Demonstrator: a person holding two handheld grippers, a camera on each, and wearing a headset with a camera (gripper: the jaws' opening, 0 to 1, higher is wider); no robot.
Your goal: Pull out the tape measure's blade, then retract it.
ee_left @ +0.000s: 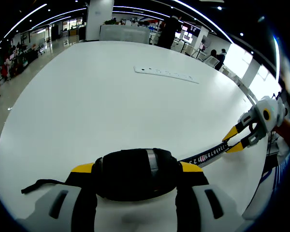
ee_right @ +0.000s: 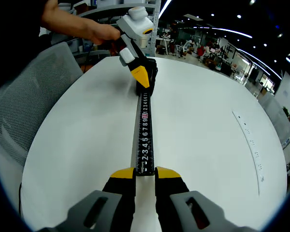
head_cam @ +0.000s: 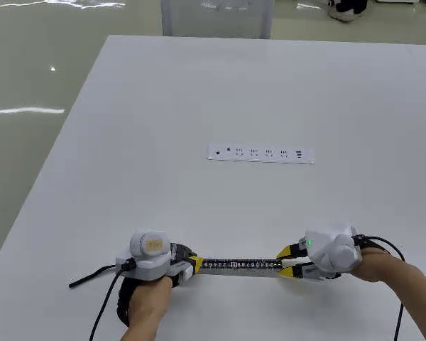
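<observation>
We squeeze the tape (ee_left: 135,174) with our left gripper (head_cam: 190,264). Our right gripper (head_cam: 289,261) pinches the blade (head_cam: 238,265), which stretches straight between them over the table (head_cam: 270,92).

A: What colour is the tape measure case (ee_left: 135,174)?
B: Glossy black. The blade (ee_right: 145,140) is black too, with white numerals and a few red ones.
A: And the left hand-held gripper (head_cam: 194,264)?
B: White and grey, with yellow jaw tips and an orange patch on top. The right hand-held gripper (head_cam: 284,261) matches, with a green light.
A: The bench (head_cam: 199,92)?
B: Plain white. The power strip (head_cam: 260,153) is white with dark sockets. The floor (head_cam: 28,71), upper left, is glossy pale green.
</observation>
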